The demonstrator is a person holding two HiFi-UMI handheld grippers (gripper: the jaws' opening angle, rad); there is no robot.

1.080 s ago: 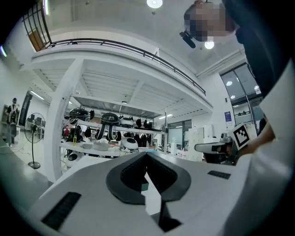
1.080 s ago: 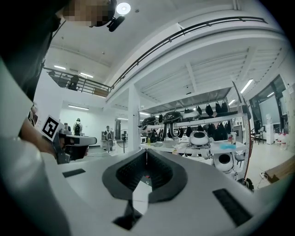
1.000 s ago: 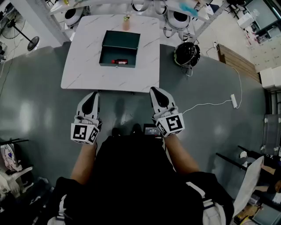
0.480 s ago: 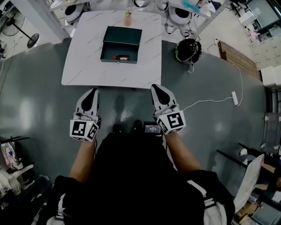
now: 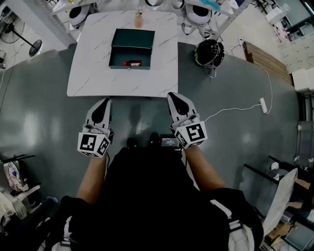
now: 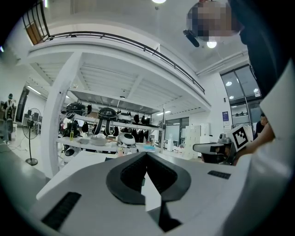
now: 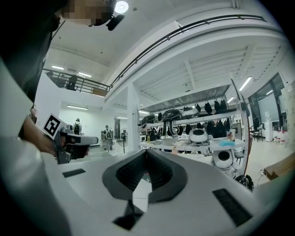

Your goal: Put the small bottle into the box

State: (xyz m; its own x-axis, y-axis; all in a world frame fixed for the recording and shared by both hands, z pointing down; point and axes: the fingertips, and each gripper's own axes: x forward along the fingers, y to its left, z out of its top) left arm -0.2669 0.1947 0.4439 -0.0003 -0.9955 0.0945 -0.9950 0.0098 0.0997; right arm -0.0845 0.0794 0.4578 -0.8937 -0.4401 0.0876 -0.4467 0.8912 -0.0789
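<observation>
A dark green open box [image 5: 131, 47] lies on the white marble table [image 5: 98, 73]. A small red thing [image 5: 132, 62] rests inside the box against its near wall. A small pinkish bottle [image 5: 139, 20] stands upright at the table's far edge, behind the box. My left gripper [image 5: 104, 104] and right gripper [image 5: 175, 98] are held side by side over the grey floor, just short of the table's near edge. Both are shut and hold nothing. The left gripper [image 6: 146, 154] and the right gripper [image 7: 146, 152] each show their jaws meeting at the tip in their own views.
A black helmet [image 5: 208, 53] lies on the floor right of the table. A white cable with a power strip [image 5: 263, 105] runs across the floor at right. Shelves with helmets [image 5: 198, 14] stand behind the table, and a fan [image 5: 24, 37] at far left.
The table and box have slid slightly upward in the head view. Both grippers stay shut and hold about the same place in front of the body.
</observation>
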